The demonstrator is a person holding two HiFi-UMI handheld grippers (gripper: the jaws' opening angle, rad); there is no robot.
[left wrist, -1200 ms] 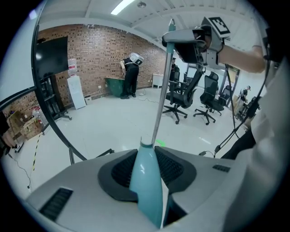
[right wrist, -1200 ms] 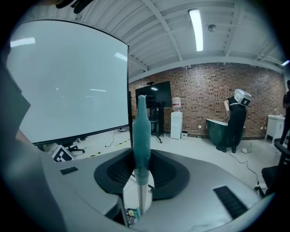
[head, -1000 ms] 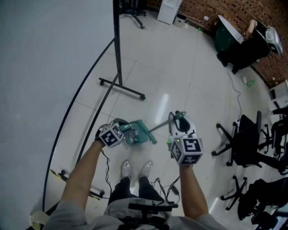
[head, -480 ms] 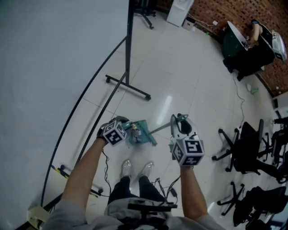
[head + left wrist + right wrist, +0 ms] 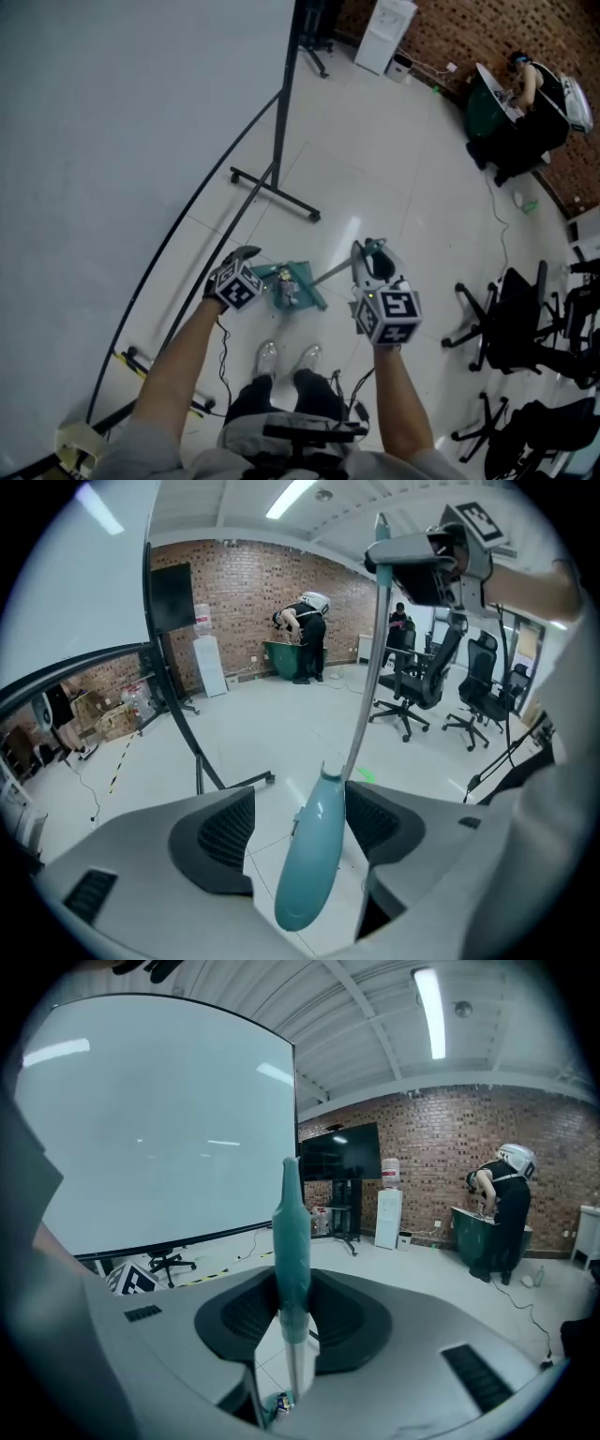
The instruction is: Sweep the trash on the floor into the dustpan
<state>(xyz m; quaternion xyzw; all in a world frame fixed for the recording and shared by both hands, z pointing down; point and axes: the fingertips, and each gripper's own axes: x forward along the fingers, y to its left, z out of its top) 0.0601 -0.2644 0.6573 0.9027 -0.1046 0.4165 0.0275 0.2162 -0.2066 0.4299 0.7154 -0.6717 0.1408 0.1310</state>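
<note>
Floor (image 5: pixel 375 169) of pale tile, and down near the person's shoes (image 5: pixel 265 354) sits the teal dustpan (image 5: pixel 302 281). Right hand-held gripper (image 5: pixel 292 1312) is clamped on its long handle (image 5: pixel 291 1232) (teal grip, metal shaft). Left hand-held gripper (image 5: pixel 300 822), just left of the pan: jaws have just sprung wide, a teal handle (image 5: pixel 309 864) unsqueezed between them. Trash (image 5: pixel 284 292) lies in the pan.

the room was brightly, evenly lit by ceiling strip lights (image 5: pixel 429 1012). a pale glare streak (image 5: pixel 351 230) lay on the glossy floor (image 5: pixel 394 141). both gripper views bulged like fisheyes, with black vignetted corners and soft foregrounds.
</note>
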